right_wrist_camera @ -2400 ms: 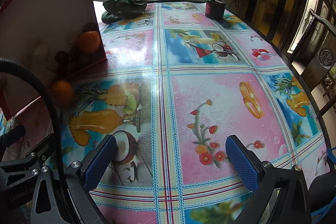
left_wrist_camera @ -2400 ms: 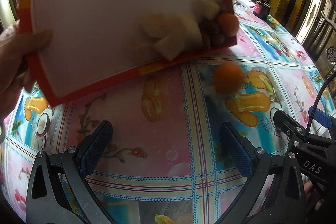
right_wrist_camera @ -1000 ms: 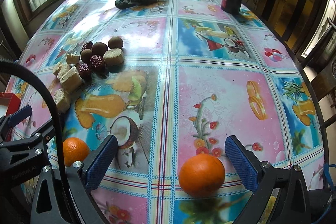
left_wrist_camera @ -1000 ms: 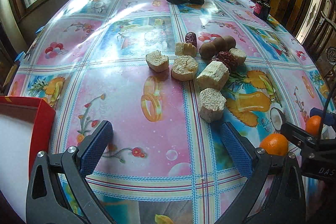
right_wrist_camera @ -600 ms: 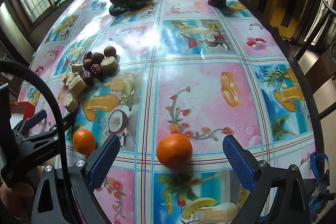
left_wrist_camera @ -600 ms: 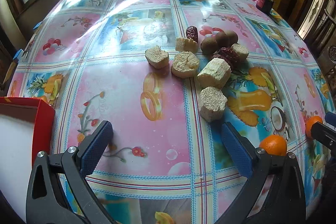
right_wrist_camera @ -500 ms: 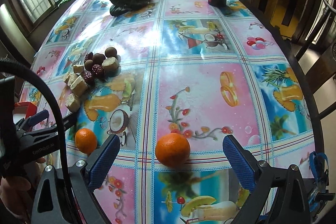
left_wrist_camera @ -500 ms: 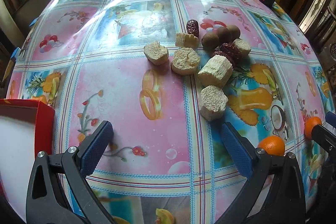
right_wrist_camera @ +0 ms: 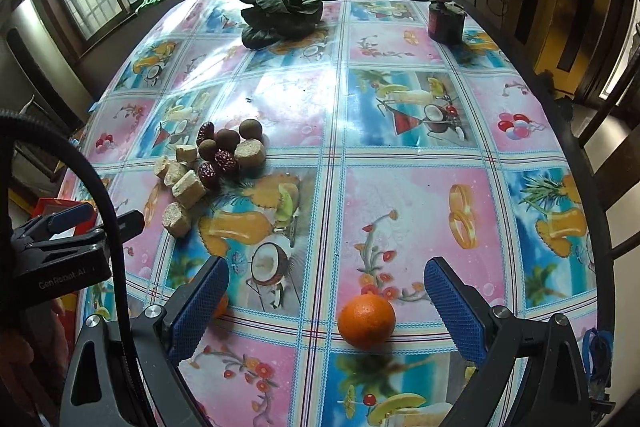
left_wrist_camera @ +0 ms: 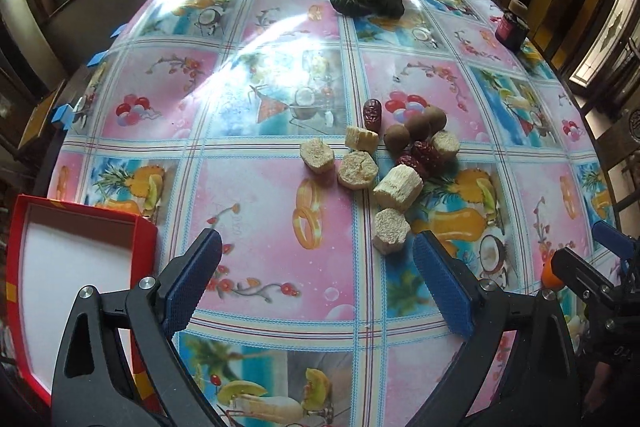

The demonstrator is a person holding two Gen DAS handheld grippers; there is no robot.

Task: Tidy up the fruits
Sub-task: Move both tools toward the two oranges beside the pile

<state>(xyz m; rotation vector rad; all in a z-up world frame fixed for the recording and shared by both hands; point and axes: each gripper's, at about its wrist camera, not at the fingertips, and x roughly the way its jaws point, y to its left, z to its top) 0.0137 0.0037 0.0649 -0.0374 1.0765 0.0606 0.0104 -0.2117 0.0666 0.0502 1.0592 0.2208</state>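
Left tongs [left_wrist_camera: 316, 285] (gaping), fruit pile [left_wrist_camera: 394, 163], red box [left_wrist_camera: 76, 267]

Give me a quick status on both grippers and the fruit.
Left gripper and right gripper open, empty, left jaws just closing slightly. Fruit pile loose on table; orange ahead of right fingers. Red box empty. Nothing blocking.

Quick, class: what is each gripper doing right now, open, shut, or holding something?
Left gripper: open, holding nothing; its jaws have just been closing a little.
Right gripper: open, holding nothing; an orange lies on the table below its jaws.
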